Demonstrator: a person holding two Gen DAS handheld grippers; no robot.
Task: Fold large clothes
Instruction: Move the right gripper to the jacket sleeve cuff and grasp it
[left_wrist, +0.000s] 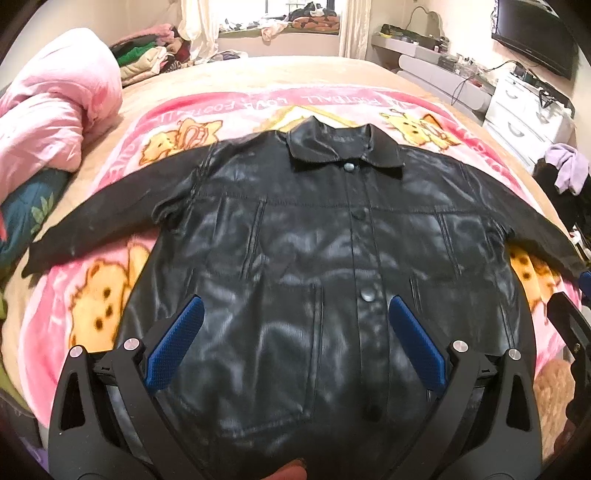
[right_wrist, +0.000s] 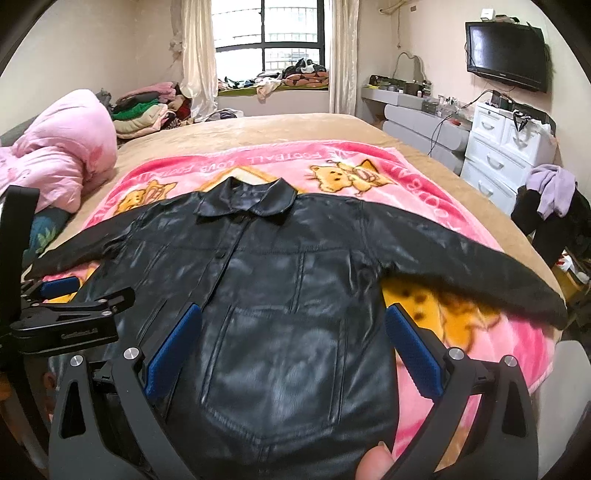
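Nearest the cameras, both tools hover above the hem end of the black jacket (left_wrist: 295, 258), and neither has hold of anything. The left tool (left_wrist: 295, 314) has its 2 blue pads spread wide, with the button placket and lower left panel showing between them. The right tool (right_wrist: 293, 321) is equally wide open, one pad over the front pocket and the other past the jacket's side edge, over the pink cartoon blanket (right_wrist: 461, 206).

The jacket lies face up and buttoned on that blanket, which is spread over the bed (right_wrist: 295, 129). Its long axis runs straight away from the person: hem nearest, collar (left_wrist: 345, 147) farthest, pointing toward the window (right_wrist: 269, 37). Both sleeves stretch out sideways, crossing that axis, with the right sleeve (right_wrist: 461, 258) angling slightly back toward the near edge.

The fold has not begun, so the likely first step is bringing a sleeve across the chest. To do it well, each tool should probably drop to a side edge and pinch through the full thickness near the shoulder seam and cuff, because this glossy, stiff material looks apt to slip from a shallow bite. Lifting just clear of the blanket and laying the sleeve parallel to the placket should keep the body flat and the collar square.
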